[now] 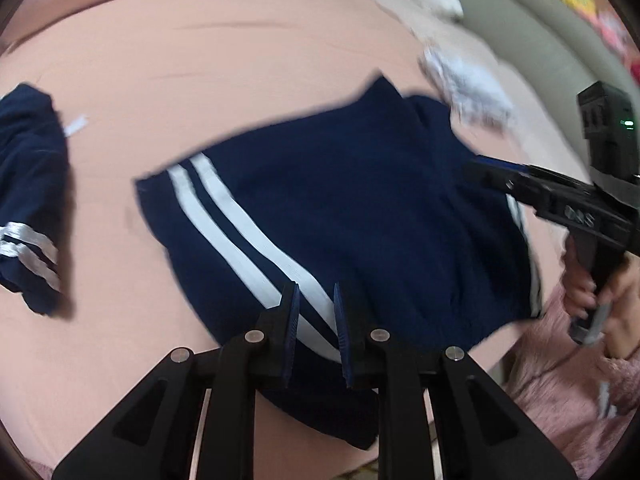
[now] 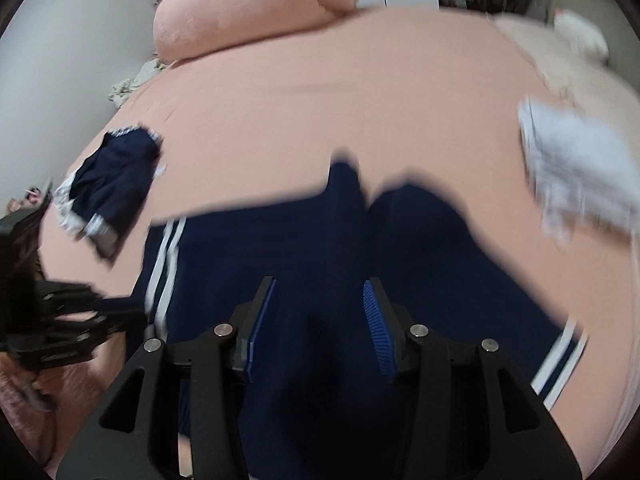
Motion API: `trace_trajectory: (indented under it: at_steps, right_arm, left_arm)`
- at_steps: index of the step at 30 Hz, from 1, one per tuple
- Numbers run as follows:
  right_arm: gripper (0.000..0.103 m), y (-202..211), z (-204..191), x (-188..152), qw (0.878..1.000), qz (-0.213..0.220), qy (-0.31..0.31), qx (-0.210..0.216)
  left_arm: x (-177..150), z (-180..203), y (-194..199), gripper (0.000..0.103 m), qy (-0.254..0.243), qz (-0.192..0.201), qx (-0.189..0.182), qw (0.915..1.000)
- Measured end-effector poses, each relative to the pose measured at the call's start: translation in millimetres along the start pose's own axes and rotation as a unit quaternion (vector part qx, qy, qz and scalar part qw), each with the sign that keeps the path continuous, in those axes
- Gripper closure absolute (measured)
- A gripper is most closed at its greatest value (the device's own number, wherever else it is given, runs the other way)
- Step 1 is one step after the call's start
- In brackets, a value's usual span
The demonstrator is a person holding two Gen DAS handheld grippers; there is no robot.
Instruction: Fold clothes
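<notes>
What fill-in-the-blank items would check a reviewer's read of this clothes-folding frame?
1. The shorts under both grippers are navy with ____ side stripes.
2. They lie on a ____ bedsheet.
3. The left gripper hangs over the shorts with its jaws ____.
4. The jaws of the right gripper stand ____ too, with nothing between them.

Missing words: white; pink; open; open

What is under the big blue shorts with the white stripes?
The navy shorts lie spread on the pink bedsheet, which shows all around them. Whether anything else sits beneath cannot be seen, because the cloth covers it.
</notes>
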State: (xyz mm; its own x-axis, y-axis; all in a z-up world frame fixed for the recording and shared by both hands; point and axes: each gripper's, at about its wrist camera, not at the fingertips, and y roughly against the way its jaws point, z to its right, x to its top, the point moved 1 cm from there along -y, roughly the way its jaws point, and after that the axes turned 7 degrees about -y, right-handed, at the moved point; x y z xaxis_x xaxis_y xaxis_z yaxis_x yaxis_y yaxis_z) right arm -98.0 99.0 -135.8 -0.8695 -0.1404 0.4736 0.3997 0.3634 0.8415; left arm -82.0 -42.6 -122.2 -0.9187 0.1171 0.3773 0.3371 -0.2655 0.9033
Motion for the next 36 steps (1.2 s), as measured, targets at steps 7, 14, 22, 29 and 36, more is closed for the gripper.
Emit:
trace_trajectory:
  at_steps: [7, 14, 22, 29, 36]
  right_arm:
    - [0.057, -7.6, 46.7, -67.9, 0.998, -0.050, -0.008, -0.039]
    - [0.052, 8.8, 58.6, -90.8, 1.000, -0.014, 0.012, -0.015]
    - [0.052, 30.7, 107.9, -84.0, 0.998, 0.023, -0.054, -0.013]
    - [0.052, 23.9, 198.9, -42.5, 0.974, 0.043, -0.127, -0.183]
    - [0.052, -5.0, 211.2, -45.4, 0.968, 0.054, -0.207, -0.132]
  left_arm:
    - [-35.1, 5.1, 8.0, 0.083, 0.021, -0.051, 0.044, 0.9975]
    - [-16.3, 43.2, 1.8, 0.082, -0.023, -0.035, 0.050, 0.9978]
    - [25.0, 65.8, 18.3, 0.081, -0.061, 0.018, 0.049, 0.9967]
    - [142.8, 103.7, -35.2, 0.081, -0.081, 0.099, 0.041, 0.9910]
    - [163.6, 90.0, -86.8, 0.081, -0.069, 0.044, 0.052, 0.9953]
